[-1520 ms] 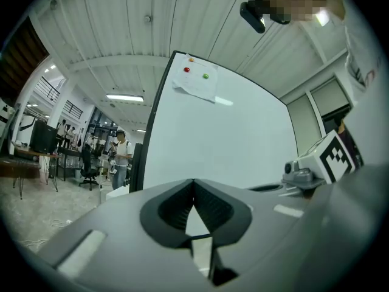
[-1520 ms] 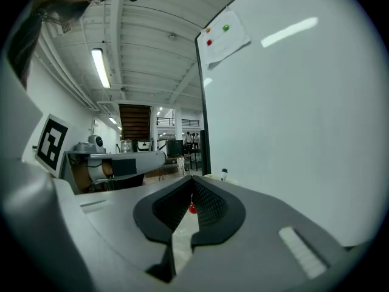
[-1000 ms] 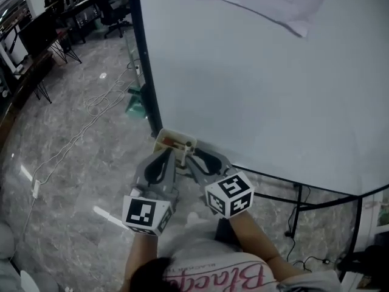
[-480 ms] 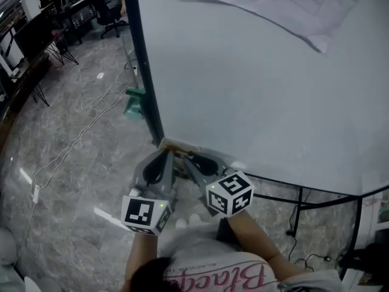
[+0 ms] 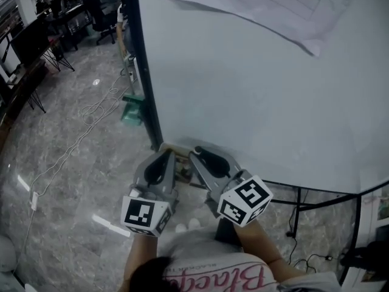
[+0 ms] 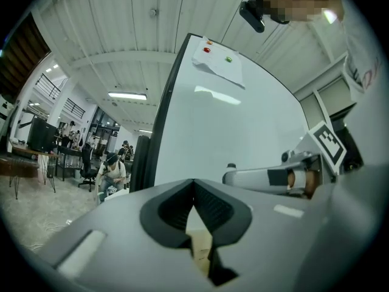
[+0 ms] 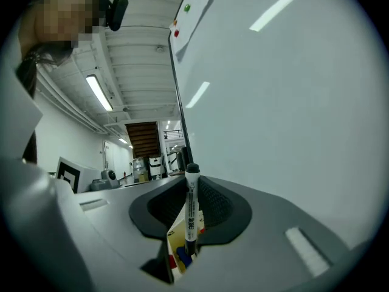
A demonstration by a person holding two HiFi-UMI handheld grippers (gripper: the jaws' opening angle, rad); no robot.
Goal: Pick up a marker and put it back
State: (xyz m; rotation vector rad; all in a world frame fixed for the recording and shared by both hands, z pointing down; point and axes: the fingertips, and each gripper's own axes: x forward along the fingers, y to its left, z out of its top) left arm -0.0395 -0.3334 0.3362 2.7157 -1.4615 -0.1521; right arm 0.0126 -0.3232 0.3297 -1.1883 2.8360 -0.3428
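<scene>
Your marker point(image 7: 192, 208) stands upright between the jaws of your right gripper point(image 7: 192, 190), which are closed onto its barrel with the black cap poking up above them. It is a slim white cylinder with black print down its side.

Just below and behind it lies a small beige box point(image 7: 176, 248) with red and blue bits showing inside. In the head view that box point(image 5: 181, 163) sits at the whiteboard's lower left corner, between the tips of your two grippers.

Your left gripper point(image 6: 194, 190) has its dark ribbed pads pressed together at the tips, gripping nothing.

The smooth, glossy whiteboard point(image 5: 255, 90) rises close on your right gripper's right, and its dark frame edge point(image 5: 143, 72) runs down to the box. A paper sheet point(image 5: 261, 5) hangs high on the board. To the left there is open polished grey stone floor point(image 5: 73, 181), crossed by a loose cable point(image 5: 91, 111).
</scene>
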